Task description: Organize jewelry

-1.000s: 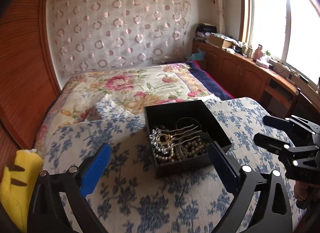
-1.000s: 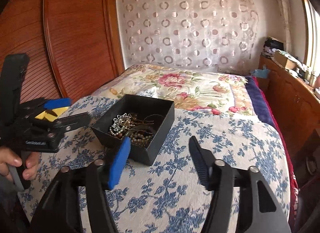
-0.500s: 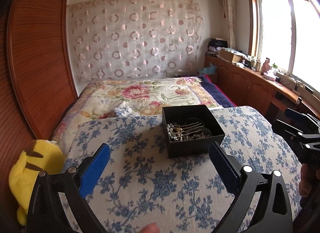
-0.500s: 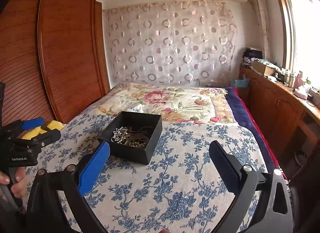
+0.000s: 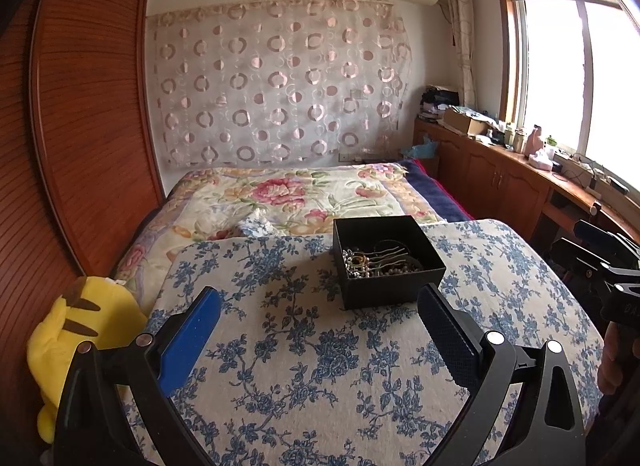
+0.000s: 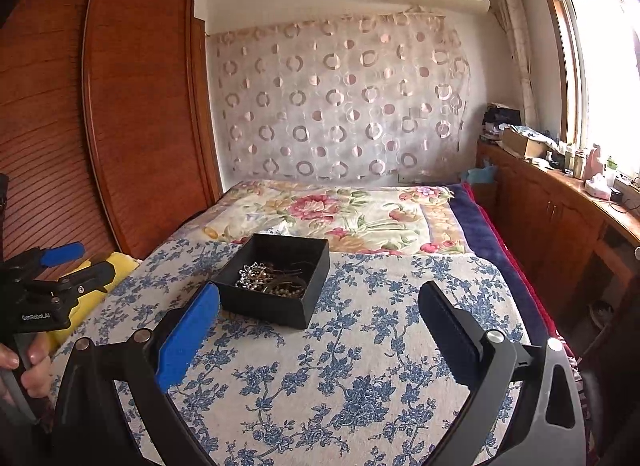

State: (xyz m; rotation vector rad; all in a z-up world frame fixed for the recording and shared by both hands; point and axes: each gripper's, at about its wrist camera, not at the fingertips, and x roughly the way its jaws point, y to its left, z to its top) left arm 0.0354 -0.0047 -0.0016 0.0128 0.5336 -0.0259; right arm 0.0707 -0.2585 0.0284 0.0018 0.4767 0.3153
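The jewelry (image 5: 376,262) in the black box (image 5: 390,290) is a tangle — single pieces too small to tell. The yellow plush toy (image 5: 84,326) is half hidden — face unseen.

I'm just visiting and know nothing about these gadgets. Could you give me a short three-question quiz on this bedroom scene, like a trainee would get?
1. True or false: the black box lies on the blue-flowered cloth.
2. What fills the box: A) coins B) jewelry C) buttons?
3. Fill in: the right gripper has its jaws ____ with nothing between them.

Key: 1 true; 2 B; 3 open.
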